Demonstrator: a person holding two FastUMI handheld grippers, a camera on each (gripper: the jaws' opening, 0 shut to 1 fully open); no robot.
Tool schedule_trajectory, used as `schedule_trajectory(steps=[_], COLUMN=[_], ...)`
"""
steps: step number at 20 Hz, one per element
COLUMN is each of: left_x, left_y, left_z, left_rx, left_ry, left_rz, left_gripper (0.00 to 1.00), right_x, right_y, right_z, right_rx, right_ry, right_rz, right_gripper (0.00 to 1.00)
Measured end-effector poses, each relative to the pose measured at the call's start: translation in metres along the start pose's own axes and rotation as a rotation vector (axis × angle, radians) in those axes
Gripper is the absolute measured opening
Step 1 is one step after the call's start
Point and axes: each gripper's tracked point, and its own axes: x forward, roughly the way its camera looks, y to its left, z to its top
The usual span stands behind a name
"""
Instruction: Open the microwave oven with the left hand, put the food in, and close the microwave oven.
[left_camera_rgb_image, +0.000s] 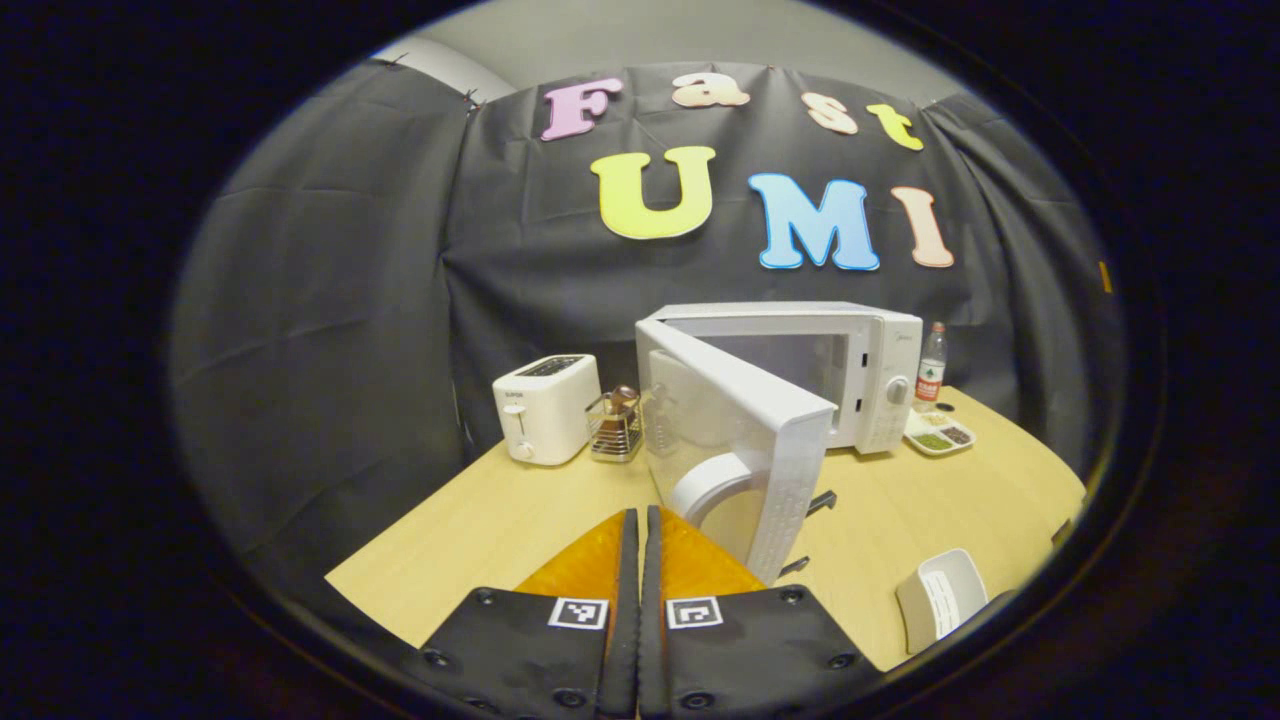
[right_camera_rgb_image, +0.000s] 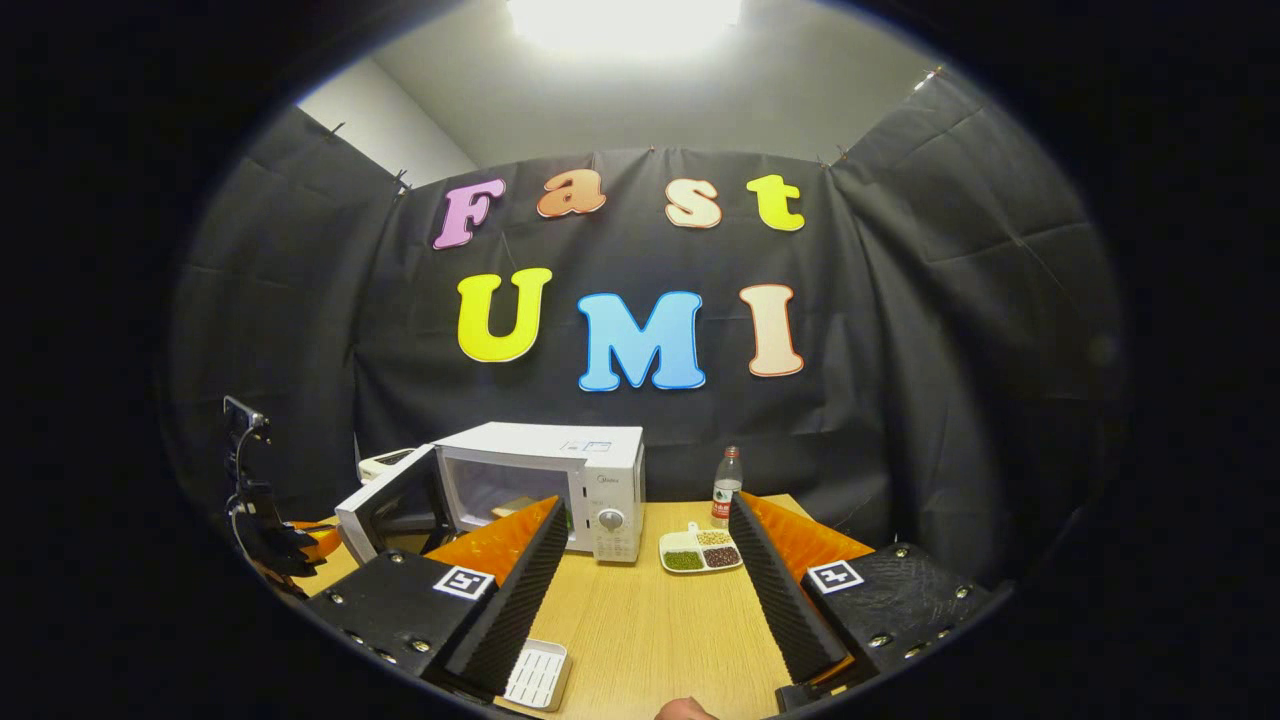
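Wooden table (left_camera_rgb_image: 480, 520) before you carries the microwave oven (left_camera_rgb_image: 860, 370) at its rear with door (left_camera_rgb_image: 745, 450) swung open, your left gripper (left_camera_rgb_image: 640, 520) pressed closed and empty just short of it, your right gripper (right_camera_rgb_image: 640, 545) spread wide, empty.

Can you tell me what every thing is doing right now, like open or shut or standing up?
microwave oven: standing on the table, something lies inside
microwave door: swung partly open
left gripper: shut, holding nothing
right gripper: open, holding nothing
toaster: upright beside the microwave oven
water bottle: upright, cap on
divided dish: flat on the table, compartments filled
white tray: flat on the table, empty
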Motion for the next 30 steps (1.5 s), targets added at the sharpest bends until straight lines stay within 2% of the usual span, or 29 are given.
schedule_trajectory(steps=[5,6,12,15,16,19,24,25,26,30], left_x=[0.011,0.014,0.04,0.059,0.064,0.079,0.108,0.114,0.122,0.145], left_y=[-0.042,-0.05,-0.101,-0.117,-0.123,-0.136,-0.151,-0.153,-0.154,-0.165], left_z=[0.012,0.014,0.03,0.04,0.044,0.053,0.064,0.064,0.065,0.076], left_rx=[0.012,0.015,0.025,0.036,0.037,0.038,0.033,0.035,0.036,0.005], left_ry=[-0.013,-0.018,-0.016,-0.022,-0.023,-0.035,-0.042,-0.041,-0.042,-0.048], left_rz=[-0.117,-0.137,-0.289,-0.349,-0.368,-0.422,-0.473,-0.478,-0.477,-0.497], left_gripper=[0.05,0.1,0.07,0.07,0.1,0.07,0.08,0.13,0.09,0.09], right_x=[0.016,0.019,0.039,0.05,0.051,0.053,0.059,0.06,0.061,0.064], right_y=[0.003,0.006,0.008,0.008,0.008,0.006,-0.001,-0.002,-0.004,-0.007], right_z=[0.014,0.02,0.03,0.028,0.03,0.03,0.025,0.024,0.023,0.014], right_rx=[-0.011,-0.009,0.003,0.006,0.005,0.004,0.01,0.01,0.013,0.013], right_ry=[-0.021,-0.035,-0.055,-0.051,-0.051,-0.053,-0.036,-0.036,-0.036,-0.015], right_rz=[-0.012,-0.013,-0.061,-0.088,-0.098,-0.136,-0.202,-0.214,-0.227,-0.264], right_gripper=[0.98,0.98,0.98,0.98,0.98,0.98,0.98,0.98,0.98,0.98])
